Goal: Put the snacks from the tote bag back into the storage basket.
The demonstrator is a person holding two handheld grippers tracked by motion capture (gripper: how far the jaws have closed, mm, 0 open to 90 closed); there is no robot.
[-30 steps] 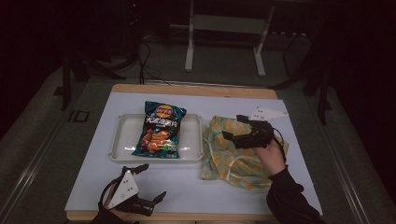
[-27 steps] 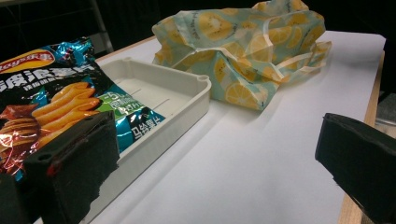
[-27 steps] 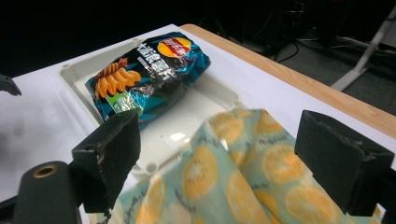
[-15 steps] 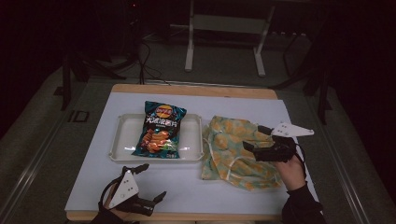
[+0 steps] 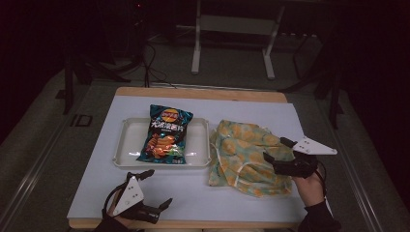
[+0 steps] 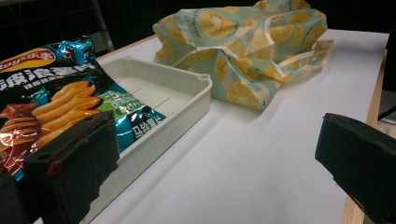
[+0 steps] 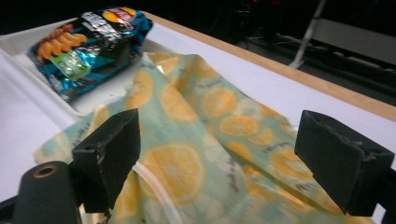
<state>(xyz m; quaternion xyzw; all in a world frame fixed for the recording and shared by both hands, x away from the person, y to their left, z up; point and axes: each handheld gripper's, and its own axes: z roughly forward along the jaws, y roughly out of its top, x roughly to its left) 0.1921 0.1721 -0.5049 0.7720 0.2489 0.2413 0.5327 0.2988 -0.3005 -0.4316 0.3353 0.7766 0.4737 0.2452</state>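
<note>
The fruit-print cloth (image 5: 246,157) is lying crumpled on the white table (image 5: 193,193), just right of the tray (image 5: 126,145) holding the chip bag (image 5: 164,134). The right gripper (image 5: 274,151) is hovering over its right edge, jaws spread wide, gripping nothing. The left gripper (image 5: 155,193) is resting near the front edge, likewise released. Dark floor and metal stands are surrounding the table.
</note>
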